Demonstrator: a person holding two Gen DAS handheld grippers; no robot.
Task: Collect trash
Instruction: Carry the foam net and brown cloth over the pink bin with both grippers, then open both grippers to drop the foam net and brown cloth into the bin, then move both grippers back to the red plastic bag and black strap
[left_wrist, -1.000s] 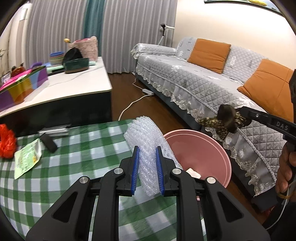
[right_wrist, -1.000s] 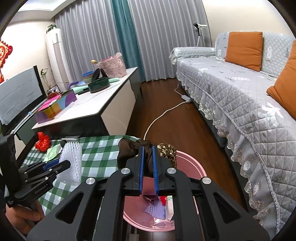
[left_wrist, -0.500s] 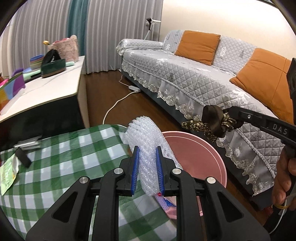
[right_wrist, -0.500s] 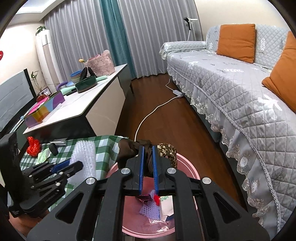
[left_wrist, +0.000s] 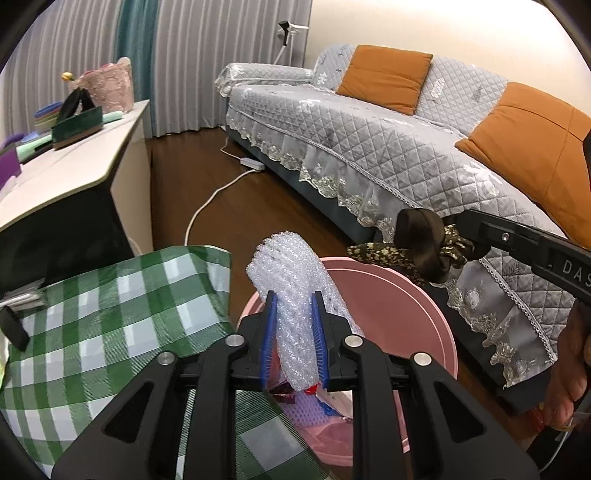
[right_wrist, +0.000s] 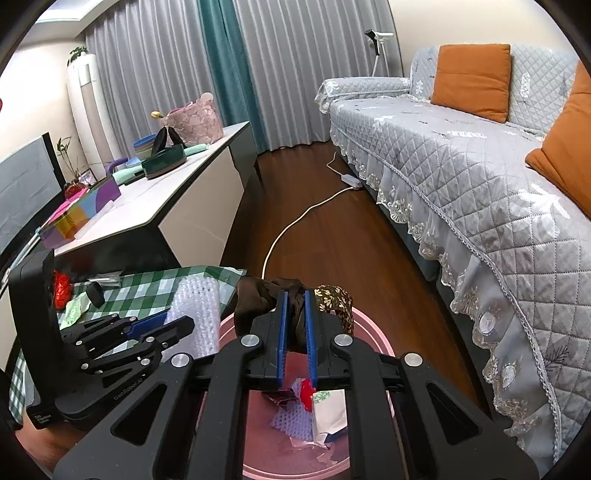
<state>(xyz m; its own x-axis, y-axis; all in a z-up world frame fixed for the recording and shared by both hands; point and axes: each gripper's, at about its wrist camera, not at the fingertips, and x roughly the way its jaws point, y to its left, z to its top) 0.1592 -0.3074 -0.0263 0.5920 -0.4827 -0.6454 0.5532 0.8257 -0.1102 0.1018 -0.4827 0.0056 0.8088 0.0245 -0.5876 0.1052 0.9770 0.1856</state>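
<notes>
Both grippers loaded, above bin

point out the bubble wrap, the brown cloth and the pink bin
bubble wrap (left_wrist: 291, 273), left wrist view, upper part above the fingers
brown cloth (right_wrist: 255, 301), right wrist view, bunched part left of the fingers
pink bin (left_wrist: 388, 295), left wrist view, far inner wall

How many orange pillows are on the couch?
2. One orange pillow leans on the backrest at the couch's far end; the other orange pillow sits nearer, at the right edge. More may be hidden past the frame.
</notes>
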